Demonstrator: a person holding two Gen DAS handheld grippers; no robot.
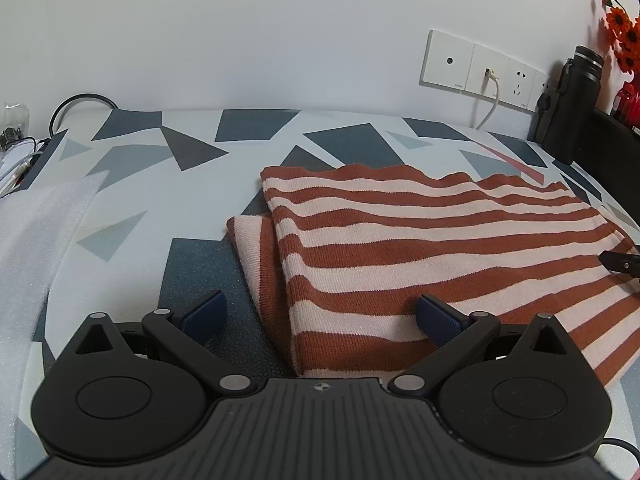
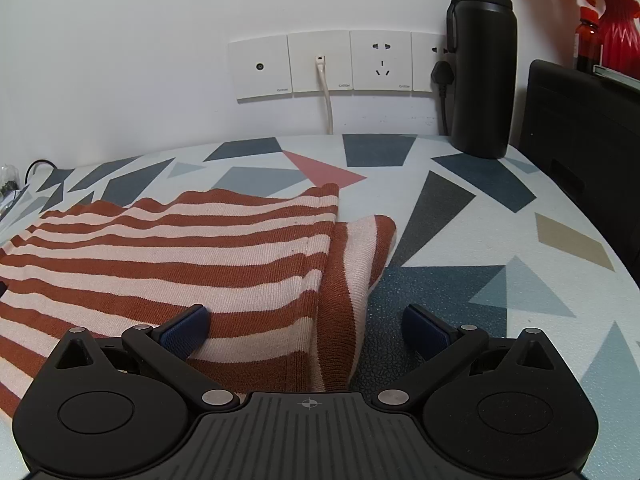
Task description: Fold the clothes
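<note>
Trouble most likely at the two near corners, judging left to right.

Far left: foam sheet [image 1: 36, 240] and a tangle of cables [image 1: 20, 160] on the table [image 1: 192, 264], well apart from the work and only in the way of a very wide swing.

Next, left gripper [image 1: 320, 312], spread wide and holding nothing, low over the near left corner of the striped sweater [image 1: 420, 240], with one finger over bare table and the other over cloth. Risk here: closing on the top layer alone, or snagging the tucked-under sleeve [image 1: 252, 248] peeking out just beside the edge and dragging it loose.

Middle: sweater flat on the table, already folded to a rough rectangle, far edge rippled. Likely to bunch further if lifted unevenly. Looks soft and thick, so apt to slip from a shallow pinch.

Then right gripper [image 2: 306, 326], likewise spread and empty, low over the near right corner, with the other sleeve [image 2: 360, 248] showing beside it. Same hazard, plus a skewed fold from raising one side ahead of the other.

Behind: wall sockets [image 2: 320, 64] with a white cord [image 2: 326, 100] plugged in, clear of the cloth.

Far right: black bottle [image 2: 480, 64] upright by the wall, black box [image 2: 580, 140] beside it, red vase [image 2: 616, 32] beyond. Near enough to be knocked by a wide sweep; otherwise nothing across the path.
</note>
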